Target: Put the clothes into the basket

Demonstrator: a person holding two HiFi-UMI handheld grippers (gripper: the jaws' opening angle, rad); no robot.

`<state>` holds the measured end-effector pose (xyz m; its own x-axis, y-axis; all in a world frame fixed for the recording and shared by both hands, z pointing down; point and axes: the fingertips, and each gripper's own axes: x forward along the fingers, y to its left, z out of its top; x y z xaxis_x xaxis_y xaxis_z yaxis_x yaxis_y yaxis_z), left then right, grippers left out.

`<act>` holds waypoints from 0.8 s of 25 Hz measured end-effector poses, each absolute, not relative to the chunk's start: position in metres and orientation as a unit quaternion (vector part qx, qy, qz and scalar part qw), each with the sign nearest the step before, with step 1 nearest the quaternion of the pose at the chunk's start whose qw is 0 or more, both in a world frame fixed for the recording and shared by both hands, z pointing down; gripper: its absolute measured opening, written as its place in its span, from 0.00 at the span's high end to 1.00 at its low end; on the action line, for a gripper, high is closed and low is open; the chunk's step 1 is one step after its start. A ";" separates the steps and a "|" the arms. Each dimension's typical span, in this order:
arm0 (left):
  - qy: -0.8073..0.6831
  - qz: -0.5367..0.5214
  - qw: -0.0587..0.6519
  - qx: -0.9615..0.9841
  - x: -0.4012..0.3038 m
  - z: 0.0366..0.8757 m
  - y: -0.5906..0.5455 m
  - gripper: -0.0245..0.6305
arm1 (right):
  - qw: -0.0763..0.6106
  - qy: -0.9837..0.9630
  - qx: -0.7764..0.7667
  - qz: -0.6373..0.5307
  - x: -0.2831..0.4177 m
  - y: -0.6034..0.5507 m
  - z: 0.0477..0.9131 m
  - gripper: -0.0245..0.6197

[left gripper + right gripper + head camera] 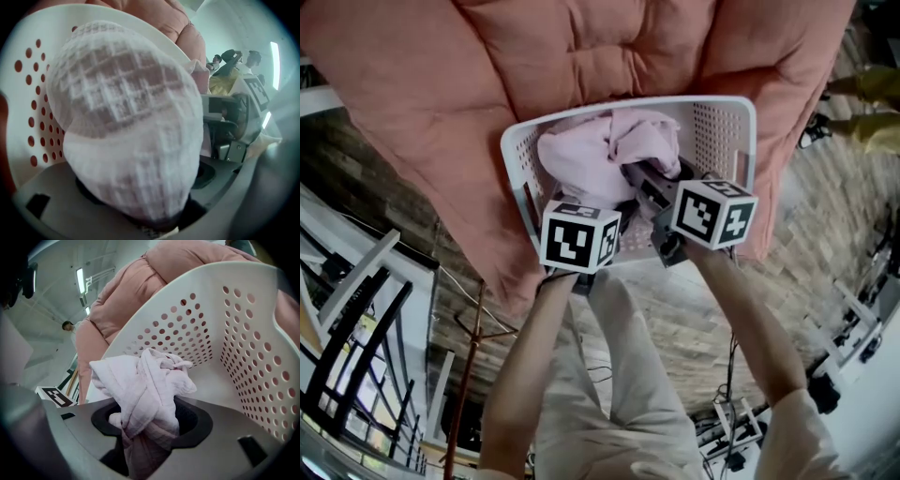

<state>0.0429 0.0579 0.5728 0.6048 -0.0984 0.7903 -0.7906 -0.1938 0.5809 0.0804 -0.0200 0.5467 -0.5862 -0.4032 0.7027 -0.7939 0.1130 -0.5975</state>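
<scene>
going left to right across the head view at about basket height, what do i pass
white frame → laundry basket's left wall → left gripper's marker cube → right gripper's marker cube → plank floor. The pink clothes spread across the middle, so they are left out.

Right tool clamps a crumpled pale pink garment, the bunched fabric rising from between its jaws and seen against the inside of a white perforated laundry basket. A salmon-pink quilted comforter bulges behind the basket's rim. In the far background at left, a person stands beneath ceiling strip lights.
</scene>
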 end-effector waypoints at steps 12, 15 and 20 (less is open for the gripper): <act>-0.294 0.320 0.551 0.713 0.058 0.607 0.045 0.37 | 0.194 -0.701 0.437 0.530 0.102 -0.031 0.577 0.57; -0.292 0.319 0.551 0.713 0.061 0.615 0.044 0.37 | 0.198 -0.698 0.442 0.528 0.105 -0.033 0.585 0.57; -0.292 0.324 0.550 0.712 0.066 0.629 0.039 0.36 | 0.205 -0.692 0.451 0.525 0.112 -0.037 0.597 0.57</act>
<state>0.0655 0.0395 0.6289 0.6189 -0.0593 0.7832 -0.7730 -0.2230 0.5940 0.1121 -0.0371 0.5972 -0.5095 -0.4091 0.7570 -0.8393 0.0423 -0.5420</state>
